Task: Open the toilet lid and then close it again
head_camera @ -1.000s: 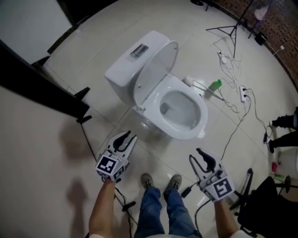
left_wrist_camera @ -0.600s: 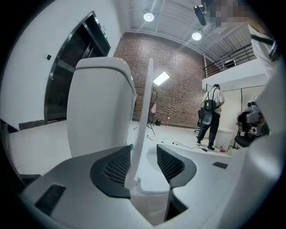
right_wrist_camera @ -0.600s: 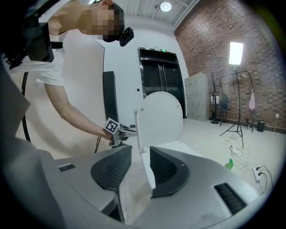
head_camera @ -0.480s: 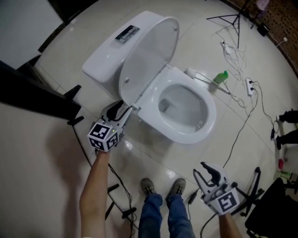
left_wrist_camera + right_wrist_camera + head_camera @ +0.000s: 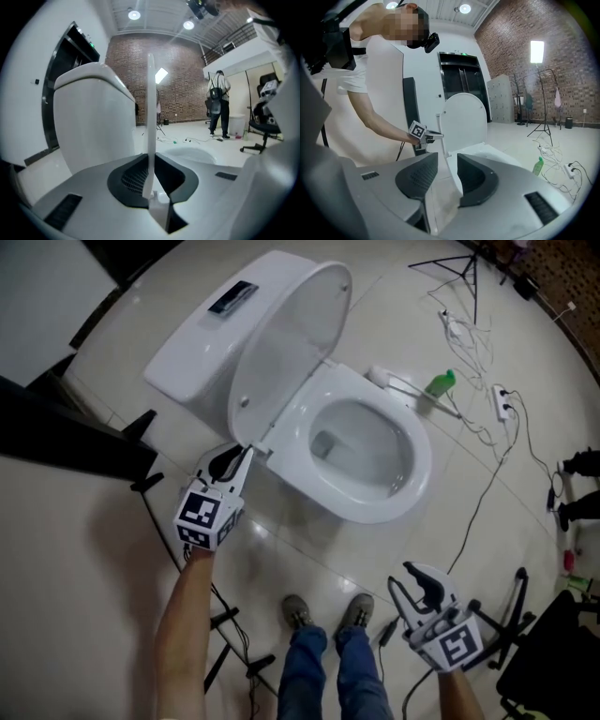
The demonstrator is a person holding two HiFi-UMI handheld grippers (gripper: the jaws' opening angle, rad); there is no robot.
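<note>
Over pale floor tiles (image 5: 84,549), the toilet lid (image 5: 281,343) stands raised against the tank (image 5: 187,343). My left tongs (image 5: 242,454) have just closed on its near edge; I should lower it slowly. Right tongs (image 5: 405,579) hang half-open, empty.

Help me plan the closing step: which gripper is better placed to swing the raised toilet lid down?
Left. The left gripper has just closed its jaws on the edge of the raised lid, which sits between them. The right gripper is open, empty, back by the person's feet.
</note>
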